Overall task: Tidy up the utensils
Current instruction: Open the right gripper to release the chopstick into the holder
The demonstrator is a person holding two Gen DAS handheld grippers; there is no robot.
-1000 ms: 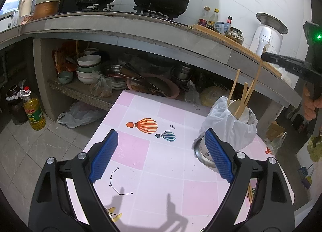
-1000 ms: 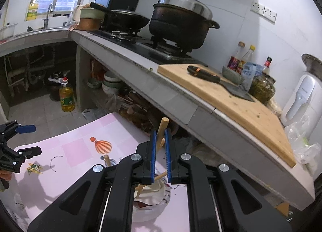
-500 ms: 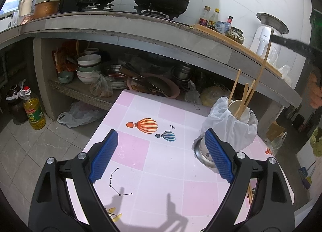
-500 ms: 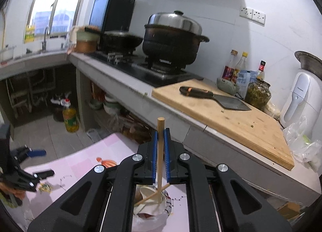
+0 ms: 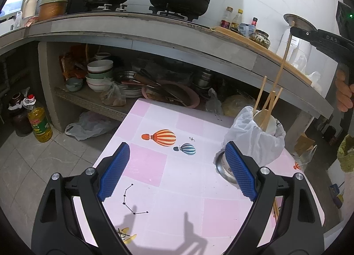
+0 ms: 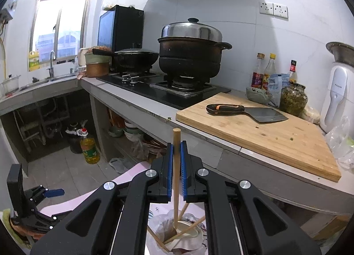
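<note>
A cup wrapped in a white plastic bag [image 5: 254, 140] stands on the right of the pink table [image 5: 177, 188], with several wooden chopsticks [image 5: 260, 95] leaning in it. My right gripper [image 6: 176, 147] is shut on a long wooden stick [image 6: 176, 175] just below its top end. The stick hangs nearly upright, its lower end still inside the cup [image 6: 188, 231]. The left wrist view shows that right gripper [image 5: 295, 31] high above the cup, holding the stick [image 5: 281, 71]. Low over the table's near part, my left gripper [image 5: 177, 169] is open and holds nothing.
A steel dish [image 5: 221, 166] lies by the cup's base. Behind the table runs a concrete counter [image 5: 154, 31] with pots, a cutting board [image 6: 265, 131] and a cleaver [image 6: 247, 111]; bowls fill the shelf below. An oil bottle [image 5: 39, 122] stands on the floor at left.
My right gripper has risen and rolled, and the wooden stick in it now stands nearly upright above the cup. The left gripper has not moved.
</note>
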